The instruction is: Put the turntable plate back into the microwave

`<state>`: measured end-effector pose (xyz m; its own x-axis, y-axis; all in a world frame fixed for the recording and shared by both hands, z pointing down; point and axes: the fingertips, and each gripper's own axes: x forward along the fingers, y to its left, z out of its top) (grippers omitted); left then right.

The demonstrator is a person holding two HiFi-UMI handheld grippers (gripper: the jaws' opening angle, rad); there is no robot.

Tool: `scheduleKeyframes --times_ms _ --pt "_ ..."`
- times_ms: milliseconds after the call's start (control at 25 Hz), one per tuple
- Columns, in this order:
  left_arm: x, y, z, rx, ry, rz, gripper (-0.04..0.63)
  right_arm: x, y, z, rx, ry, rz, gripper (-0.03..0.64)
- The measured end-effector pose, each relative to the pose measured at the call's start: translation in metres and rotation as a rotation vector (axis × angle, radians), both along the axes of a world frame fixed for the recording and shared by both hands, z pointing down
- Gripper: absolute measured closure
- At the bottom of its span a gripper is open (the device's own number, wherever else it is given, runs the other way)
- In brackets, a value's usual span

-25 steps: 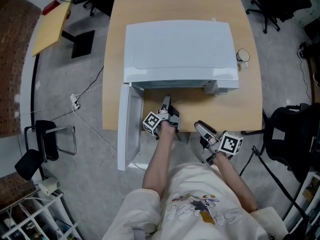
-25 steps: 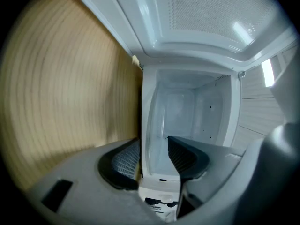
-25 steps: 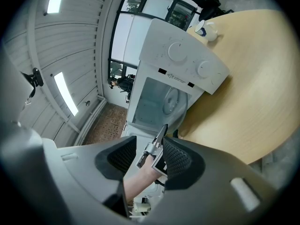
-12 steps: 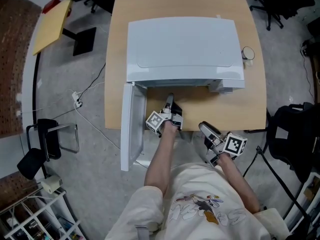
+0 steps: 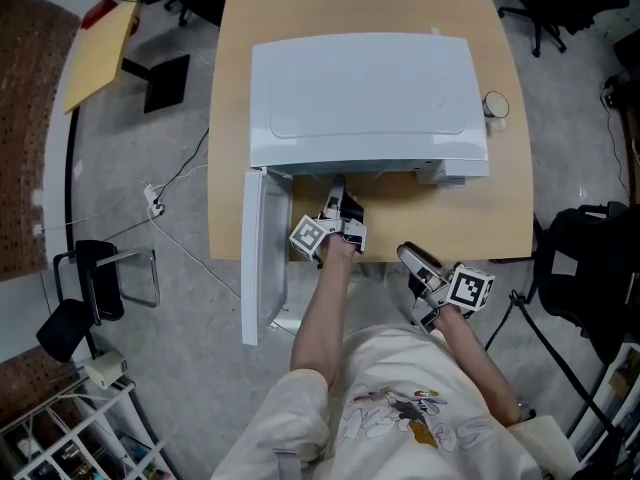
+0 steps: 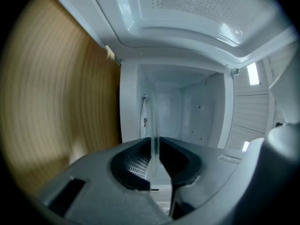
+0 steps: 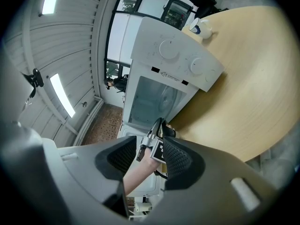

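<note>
Wooden table [image 5: 500,198], microwave [image 5: 365,93] door [image 5: 262,258] open: left gripper [image 6: 154,162] jaws just closed from wide, then eased a touch, pinching the turntable plate [image 6: 152,125] rim, plate reaching into the cavity, so seating looks underway; right gripper [image 7: 145,161] gapes, empty.

The microwave [image 5: 365,98] stands open toward the front edge of the table [image 5: 480,218]. Its door [image 5: 262,258], swung out on the left, walls off that side of the approach. The plate [image 6: 153,125] sits low in the cavity's mouth, with room above it. The table strip before the control panel offers passage. A cup [image 5: 493,106] stands just beside the microwave's right wall.
</note>
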<state>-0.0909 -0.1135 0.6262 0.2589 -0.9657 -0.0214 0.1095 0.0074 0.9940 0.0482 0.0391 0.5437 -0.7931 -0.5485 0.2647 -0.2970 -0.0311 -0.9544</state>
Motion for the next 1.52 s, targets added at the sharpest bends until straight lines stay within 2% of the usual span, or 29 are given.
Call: scheduleKeyframes --times_ms 200,280,440,680,840,1000,1200,1360,1520 --pt "-0.009 -0.011 0.002 -0.015 0.013 -0.042 0.549 0.005 -0.003 0.001 -0.002 0.008 0.007 0.436" --pt "-0.010 -0.015 0.003 -0.014 0.013 -0.044 0.549 0.007 -0.006 0.002 0.012 0.017 0.001 0.436" --pt "-0.005 -0.029 0.004 -0.023 0.013 -0.043 0.549 0.007 -0.006 0.004 -0.017 -0.001 0.015 0.436" --pt "-0.003 -0.037 0.020 -0.091 -0.063 -0.008 0.555 0.007 -0.006 0.003 -0.007 -0.007 0.013 0.436" --pt "0.000 -0.037 0.027 -0.165 -0.059 0.003 0.558 0.008 -0.014 0.002 0.003 -0.016 0.023 0.436" --pt "0.000 -0.037 0.026 -0.174 -0.051 0.006 0.558 -0.001 -0.061 0.016 0.048 0.029 0.029 0.436" --pt "0.003 -0.036 0.026 -0.177 -0.049 0.006 0.558 -0.024 -0.140 0.042 0.042 0.075 0.168 0.456" --pt "0.003 -0.035 0.026 -0.169 -0.046 0.008 0.558 -0.045 -0.166 0.060 0.028 0.109 0.179 0.460" --pt "0.001 -0.033 0.024 -0.148 -0.053 0.016 0.558 -0.047 -0.173 0.074 0.003 0.124 0.201 0.465"
